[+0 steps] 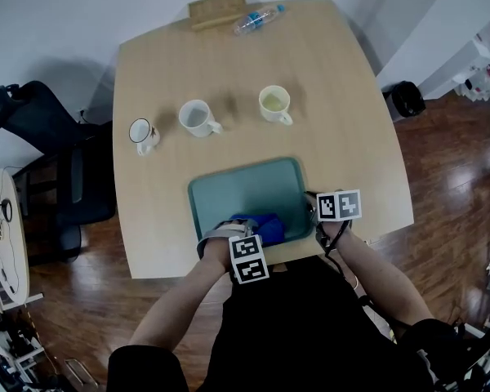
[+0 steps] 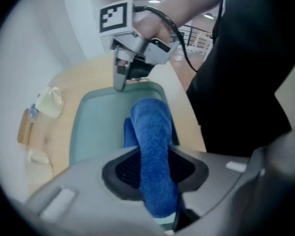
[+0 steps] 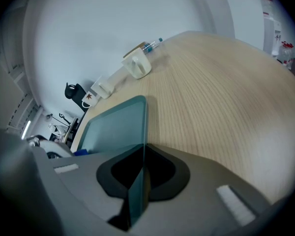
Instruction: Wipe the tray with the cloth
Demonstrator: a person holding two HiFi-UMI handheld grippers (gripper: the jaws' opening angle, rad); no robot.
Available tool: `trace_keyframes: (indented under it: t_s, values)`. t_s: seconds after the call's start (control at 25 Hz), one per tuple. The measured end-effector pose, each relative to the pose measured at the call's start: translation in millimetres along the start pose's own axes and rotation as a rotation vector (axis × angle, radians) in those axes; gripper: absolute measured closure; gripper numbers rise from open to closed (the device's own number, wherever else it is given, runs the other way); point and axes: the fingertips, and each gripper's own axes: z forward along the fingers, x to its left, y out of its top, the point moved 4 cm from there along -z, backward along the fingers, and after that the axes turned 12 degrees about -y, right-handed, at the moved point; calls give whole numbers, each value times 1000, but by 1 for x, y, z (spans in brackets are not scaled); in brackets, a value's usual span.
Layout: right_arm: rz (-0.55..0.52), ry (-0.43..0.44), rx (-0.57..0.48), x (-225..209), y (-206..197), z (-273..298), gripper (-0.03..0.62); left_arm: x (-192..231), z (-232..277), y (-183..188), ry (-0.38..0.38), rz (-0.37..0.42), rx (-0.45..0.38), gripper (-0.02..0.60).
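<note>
**Cloth held over the tray, tray held by its rim**

We see a teal rectangular plastic tray [image 1: 237, 190] lying flat on the light wooden counter [image 1: 343, 96], close to the edge nearest the person. The left gripper [image 2: 155, 181] has its fingers closed on a blue terry cloth [image 2: 150, 127]. The cloth is bunched into a thick roll that passes between the two pads and reaches forward into the near part of the tray. It seems to rest on the tray floor, but from these angles we cannot be fully sure that it touches.

The right gripper [image 3: 140, 181] pinches the thin right-hand rim of the tray near its near corner. In the right gripper view the teal wall stands on edge between the two dark pads, which press on it from both sides.

Beyond the tray, three mugs stand in a row, well apart from it: a white mug with a dark rim [image 1: 143, 133], a plain white mug [image 1: 198, 118] and a cream mug [image 1: 274, 104]. At the far edge a clear plastic bottle [image 1: 257, 19] lies on its side beside a flat wooden block [image 1: 216, 11].
</note>
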Motion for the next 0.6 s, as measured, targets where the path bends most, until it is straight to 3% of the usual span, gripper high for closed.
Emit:
trace_keyframes:
  t_s: [0.12,0.2,0.4,0.6]
  values:
    - [-12,-9,8,1,0,0,571,60,-18,-16,140,-36,28,456]
    - [-14,-17,9,0,0,0,572,100,-27,-27,185,-58,72,456]
    - [-16,-26,7,3,0,2,572,152,-35,-37,204,-70,136,456]
    - [-6,-36,-4,3,1,4,572,146,-31,-39,188,-96,87,456]
